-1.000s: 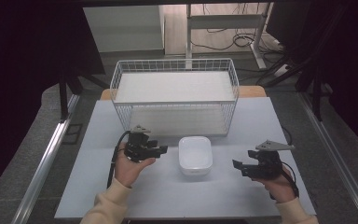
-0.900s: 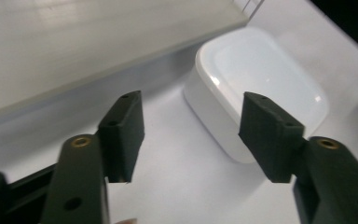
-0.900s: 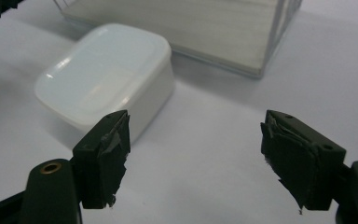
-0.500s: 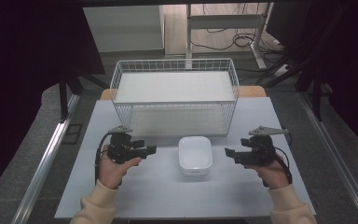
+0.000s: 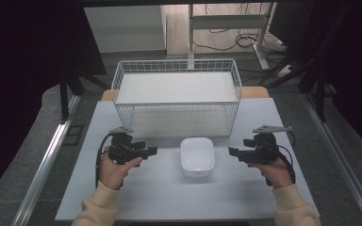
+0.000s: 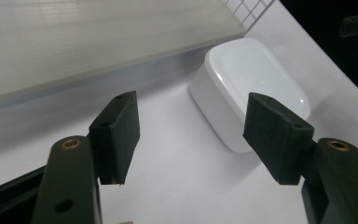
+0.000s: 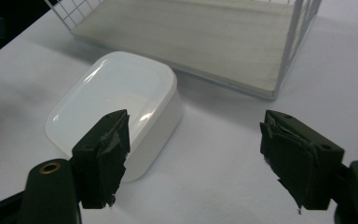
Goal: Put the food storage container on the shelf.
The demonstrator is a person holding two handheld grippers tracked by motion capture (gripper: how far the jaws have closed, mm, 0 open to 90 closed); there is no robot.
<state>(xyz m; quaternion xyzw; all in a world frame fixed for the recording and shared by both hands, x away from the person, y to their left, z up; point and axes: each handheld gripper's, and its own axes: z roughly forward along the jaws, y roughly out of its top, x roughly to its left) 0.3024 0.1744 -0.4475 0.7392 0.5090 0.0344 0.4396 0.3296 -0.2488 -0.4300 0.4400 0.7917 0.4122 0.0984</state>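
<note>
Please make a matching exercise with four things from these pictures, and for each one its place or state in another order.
Things:
1. white lidded box
2. wire basket
3. left gripper
4. right gripper

Places or states:
a. at the back of the table, no things inside
b. open, to the right of the box
c. between the two grippers, lid on
d. open, to the left of the box

Pairs: 1-c, 2-a, 3-d, 4-b

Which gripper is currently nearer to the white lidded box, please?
Left, though only slightly. The left gripper is level with the white box on its left, jaws open towards it. The right gripper mirrors it on the right, also open, neither touching.
</note>
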